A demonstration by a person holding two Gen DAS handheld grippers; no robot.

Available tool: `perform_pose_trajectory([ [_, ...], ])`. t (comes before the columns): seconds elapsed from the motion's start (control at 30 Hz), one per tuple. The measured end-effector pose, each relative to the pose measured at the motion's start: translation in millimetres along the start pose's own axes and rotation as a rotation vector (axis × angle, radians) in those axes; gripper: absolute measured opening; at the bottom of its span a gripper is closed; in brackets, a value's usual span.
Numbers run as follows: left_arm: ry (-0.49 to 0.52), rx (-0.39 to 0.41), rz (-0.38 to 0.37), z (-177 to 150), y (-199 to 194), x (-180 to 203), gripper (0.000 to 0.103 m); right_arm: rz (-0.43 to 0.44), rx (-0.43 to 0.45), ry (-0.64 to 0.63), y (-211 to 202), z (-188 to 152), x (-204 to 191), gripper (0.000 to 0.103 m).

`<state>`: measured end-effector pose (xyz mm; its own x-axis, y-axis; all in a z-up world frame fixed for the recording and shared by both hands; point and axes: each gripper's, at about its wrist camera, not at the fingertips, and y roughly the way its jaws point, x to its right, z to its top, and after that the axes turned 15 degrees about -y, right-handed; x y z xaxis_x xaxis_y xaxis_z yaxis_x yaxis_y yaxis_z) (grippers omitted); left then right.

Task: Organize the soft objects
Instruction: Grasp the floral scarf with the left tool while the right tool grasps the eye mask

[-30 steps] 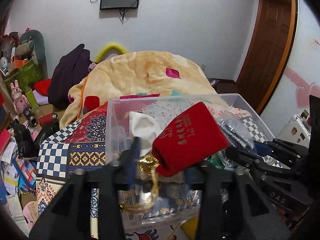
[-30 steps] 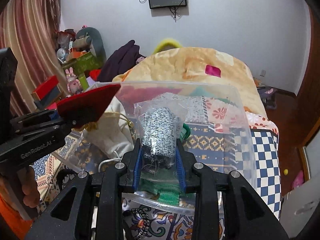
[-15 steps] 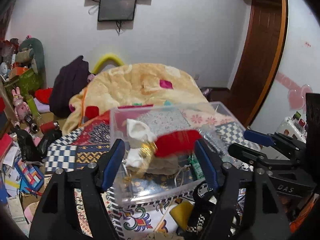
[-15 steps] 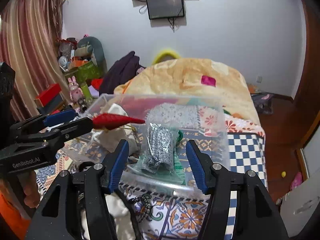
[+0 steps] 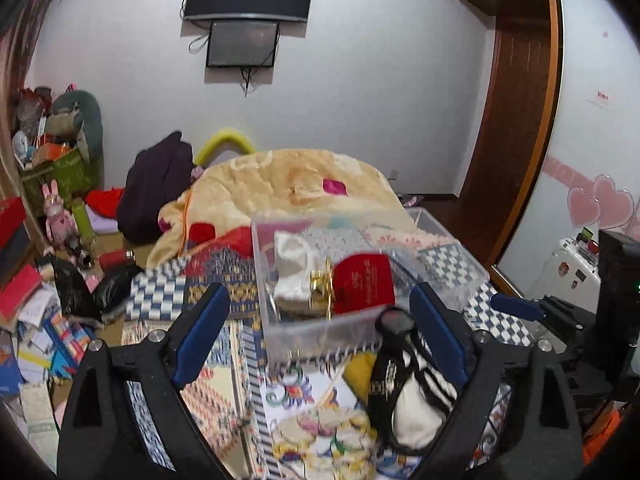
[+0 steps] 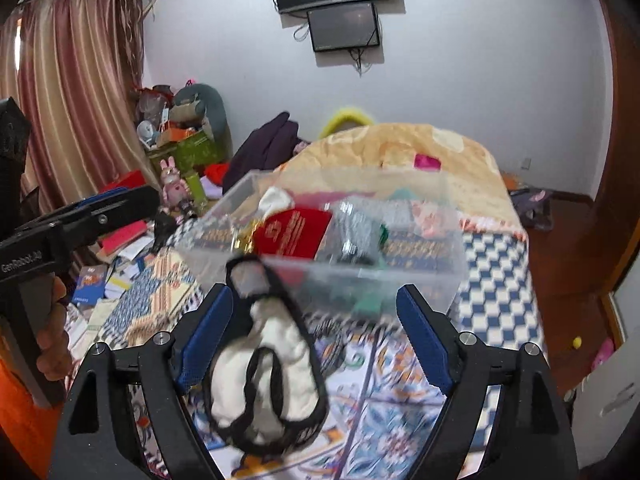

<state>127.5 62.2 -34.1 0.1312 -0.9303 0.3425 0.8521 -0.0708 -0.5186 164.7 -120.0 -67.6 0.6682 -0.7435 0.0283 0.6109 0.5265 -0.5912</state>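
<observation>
Both tongs stood wide open and gripped nothing. The left gripper (image 5: 318,322) had its blue-padded fingers (image 5: 200,330) spread far apart, and beyond their tips, slightly right of centre, sat the clear plastic bin (image 5: 320,330) on the patterned bedspread (image 5: 208,392). Inside the bin a red pouch (image 5: 362,288) with gold lettering, too blurred to read, lay against a gold tassel (image 5: 322,284) and a cream cloth bag (image 5: 294,264), the pouch nearer the right finger. Closer than the bin, just inside the right finger, lay a white pouch with black trim (image 5: 404,392), apart from the pads as far as could be seen.

The right gripper (image 6: 314,322) was equally wide. The same white, black-edged pouch (image 6: 266,364) lay between its fingers, close to the left pad (image 6: 206,338) and well clear of the right one; whether it touched the left pad could not be told through the blur. Ahead of the tips stood the bin (image 6: 420,276), holding the red pouch (image 6: 294,232) left of centre, with printed gold characters that could not be made out, and a silver-grey bundle in clear wrap (image 6: 358,234) beside it on the right, a green item (image 6: 370,300) blurred beneath.

At the far left of the right wrist view the left tool's body (image 6: 24,258) bore white lettering reading "GenRobot.AI", partly cut off.
</observation>
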Motion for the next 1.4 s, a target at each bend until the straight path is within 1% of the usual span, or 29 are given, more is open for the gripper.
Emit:
perform_pose_trajectory([
  [0.1, -0.023, -0.036, 0.014, -18, 2, -10, 0.094, 0.041, -0.05, 0.02, 9, -15, -4, 0.082],
  [0.23, -0.041, -0.102, 0.041, -43, 10, -25, 0.093, 0.079, -0.085, 0.029, 14, -29, -11, 0.082],
  [0.3, -0.05, -0.134, 0.048, -55, 14, -32, 0.093, 0.102, -0.099, 0.023, 17, -33, -17, 0.082],
  [0.4, -0.065, -0.161, 0.066, -72, 17, -41, 0.093, 0.119, -0.125, -0.015, 24, -37, -28, 0.082],
  [0.47, -0.074, -0.181, 0.068, -81, 19, -46, 0.093, 0.117, -0.143, -0.034, 28, -39, -34, 0.082],
  [0.6, -0.051, -0.216, 0.08, -94, 25, -46, 0.092, 0.057, -0.149, -0.11, 31, -42, -45, 0.082],
  [0.63, -0.045, -0.215, 0.082, -97, 26, -45, 0.09, 0.054, -0.148, -0.113, 31, -42, -46, 0.082],
  [0.7, -0.046, -0.226, 0.077, -101, 28, -45, 0.081, 0.052, -0.141, -0.106, 31, -44, -44, 0.078],
  [0.77, -0.057, -0.245, 0.064, -103, 32, -46, 0.069, 0.044, -0.135, -0.105, 28, -47, -42, 0.065],
  [0.8, -0.055, -0.239, 0.066, -104, 32, -45, 0.068, 0.044, -0.13, -0.101, 26, -48, -40, 0.062],
  [0.87, -0.045, -0.233, 0.065, -105, 31, -44, 0.053, 0.047, -0.119, -0.086, 20, -50, -37, 0.048],
  [0.9, -0.043, -0.233, 0.065, -106, 30, -43, 0.048, 0.052, -0.116, -0.076, 18, -51, -34, 0.046],
  [0.97, -0.033, -0.23, 0.071, -107, 30, -42, 0.034, 0.056, -0.108, -0.065, 13, -54, -32, 0.039],
  [1.0, -0.029, -0.229, 0.072, -107, 30, -42, 0.03, 0.054, -0.103, -0.061, 11, -55, -31, 0.036],
  [1.07, -0.029, -0.231, 0.067, -109, 28, -42, 0.019, 0.053, -0.09, -0.054, 4, -57, -30, 0.028],
  [1.1, -0.029, -0.233, 0.063, -110, 27, -41, 0.015, 0.053, -0.086, -0.052, 2, -57, -29, 0.025],
  [1.13, -0.029, -0.233, 0.062, -111, 26, -41, 0.013, 0.056, -0.081, -0.048, 0, -57, -29, 0.02],
  [1.17, -0.026, -0.229, 0.064, -111, 24, -39, 0.012, 0.061, -0.075, -0.043, -2, -56, -29, 0.018],
  [1.4, -0.016, -0.18, 0.045, -107, 4, -29, 0.01, 0.051, -0.017, -0.021, -20, -51, -24, 0.015],
])
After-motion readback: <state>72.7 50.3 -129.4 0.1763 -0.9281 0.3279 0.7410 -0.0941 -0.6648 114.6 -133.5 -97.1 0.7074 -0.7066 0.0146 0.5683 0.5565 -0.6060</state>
